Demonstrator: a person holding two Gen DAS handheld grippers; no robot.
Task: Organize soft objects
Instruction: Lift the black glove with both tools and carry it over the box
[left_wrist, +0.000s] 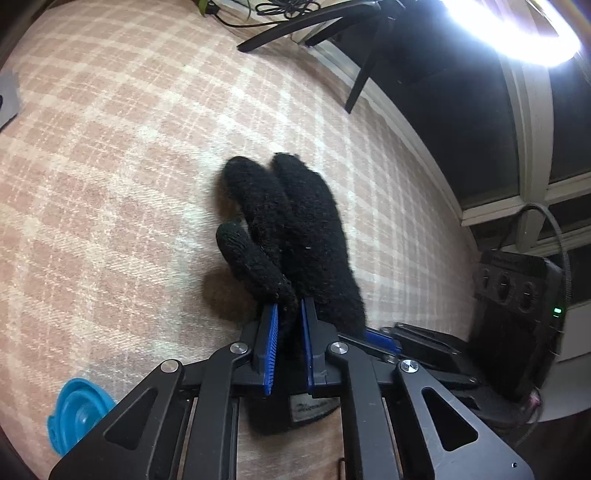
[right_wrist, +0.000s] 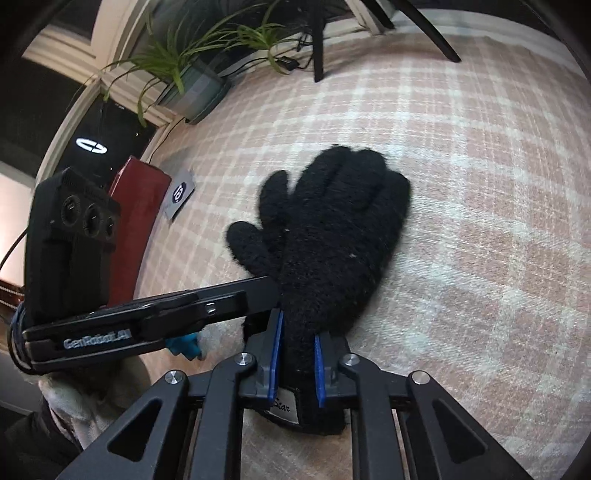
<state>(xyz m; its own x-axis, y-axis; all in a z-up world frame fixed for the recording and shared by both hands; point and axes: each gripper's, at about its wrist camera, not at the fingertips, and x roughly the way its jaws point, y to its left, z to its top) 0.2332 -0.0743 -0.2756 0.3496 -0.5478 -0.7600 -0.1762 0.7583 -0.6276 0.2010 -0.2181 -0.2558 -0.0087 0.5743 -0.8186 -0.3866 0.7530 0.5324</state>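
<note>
A black knitted glove (right_wrist: 332, 229) lies over a pink plaid cloth (right_wrist: 480, 184). My right gripper (right_wrist: 297, 336) is shut on the glove's wrist, with the label end of the cuff behind the blue pads. My left gripper (left_wrist: 290, 310) is shut on the same glove (left_wrist: 295, 221) from its thumb side, and the glove's fingers point away from it. The left gripper's body (right_wrist: 166, 314) reaches in from the left in the right wrist view. The right gripper's body (left_wrist: 424, 343) shows low at the right in the left wrist view.
A blue plastic lid (left_wrist: 77, 413) lies on the cloth near the left gripper. A potted plant (right_wrist: 195, 85), a dark red box (right_wrist: 136, 206) and a grey card (right_wrist: 181, 194) stand at the cloth's far left. Black tripod legs (left_wrist: 362, 62) and a window frame (left_wrist: 524, 129) border the cloth.
</note>
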